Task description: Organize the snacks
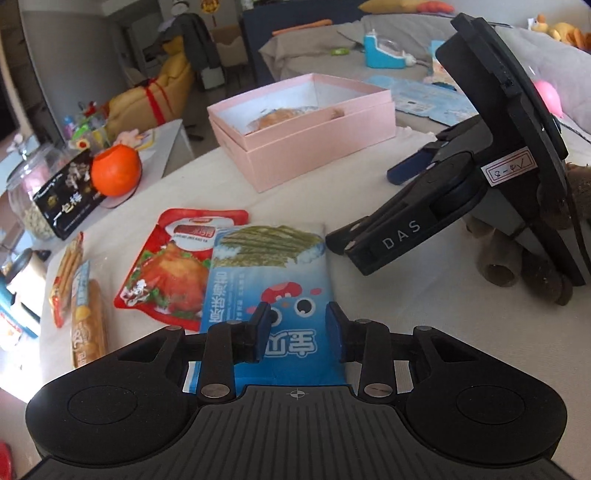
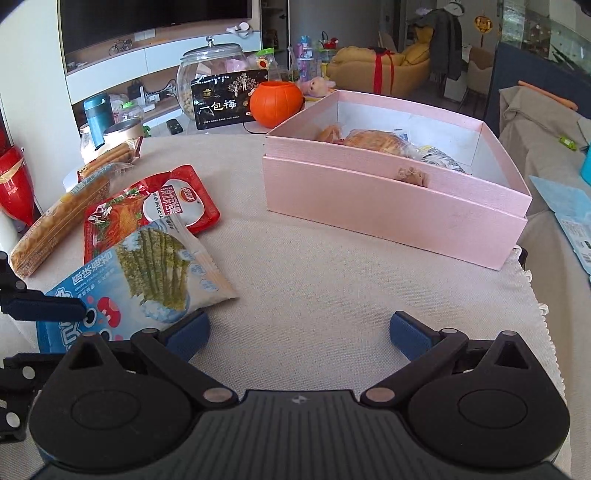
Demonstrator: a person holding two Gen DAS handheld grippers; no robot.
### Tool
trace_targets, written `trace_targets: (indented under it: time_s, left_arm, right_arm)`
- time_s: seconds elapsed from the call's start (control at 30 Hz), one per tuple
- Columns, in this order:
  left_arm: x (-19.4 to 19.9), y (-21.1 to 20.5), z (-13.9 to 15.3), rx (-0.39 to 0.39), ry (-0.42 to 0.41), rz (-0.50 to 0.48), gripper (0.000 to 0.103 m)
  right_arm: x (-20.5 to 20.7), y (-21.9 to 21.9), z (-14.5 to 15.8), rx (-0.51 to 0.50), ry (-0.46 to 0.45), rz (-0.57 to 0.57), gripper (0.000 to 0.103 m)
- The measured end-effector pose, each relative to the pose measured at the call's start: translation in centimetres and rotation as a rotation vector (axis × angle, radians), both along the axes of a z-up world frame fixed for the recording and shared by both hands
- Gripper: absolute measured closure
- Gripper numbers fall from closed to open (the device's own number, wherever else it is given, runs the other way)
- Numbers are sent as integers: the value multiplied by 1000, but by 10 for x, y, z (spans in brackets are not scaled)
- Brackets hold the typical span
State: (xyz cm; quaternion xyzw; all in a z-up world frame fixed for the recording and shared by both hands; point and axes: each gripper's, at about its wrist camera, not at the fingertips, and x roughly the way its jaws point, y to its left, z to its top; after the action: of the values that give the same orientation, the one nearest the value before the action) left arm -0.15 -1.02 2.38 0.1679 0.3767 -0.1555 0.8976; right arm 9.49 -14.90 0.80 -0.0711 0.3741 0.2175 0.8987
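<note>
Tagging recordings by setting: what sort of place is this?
Most likely a home living room: a television above a media shelf, a yellow sofa, and a cloth-covered table with snack packets and a pink box.

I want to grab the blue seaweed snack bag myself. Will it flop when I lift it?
Probably a little. The blue seaweed snack bag looks like a thin, puffy foil pouch, so likely light, and its ends may droop. Its glossy film could be slippery. The left hand-held gripper straddles one end, so the far end may sag.
</note>
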Motion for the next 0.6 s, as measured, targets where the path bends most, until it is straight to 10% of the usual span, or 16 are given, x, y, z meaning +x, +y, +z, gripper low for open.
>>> trace_targets:
  time_s: [0.6]
  left_arm:
    - [41, 10, 0, 113, 38, 109, 50]
  right_arm:
    - [2, -11, 1, 84, 15, 2, 0]
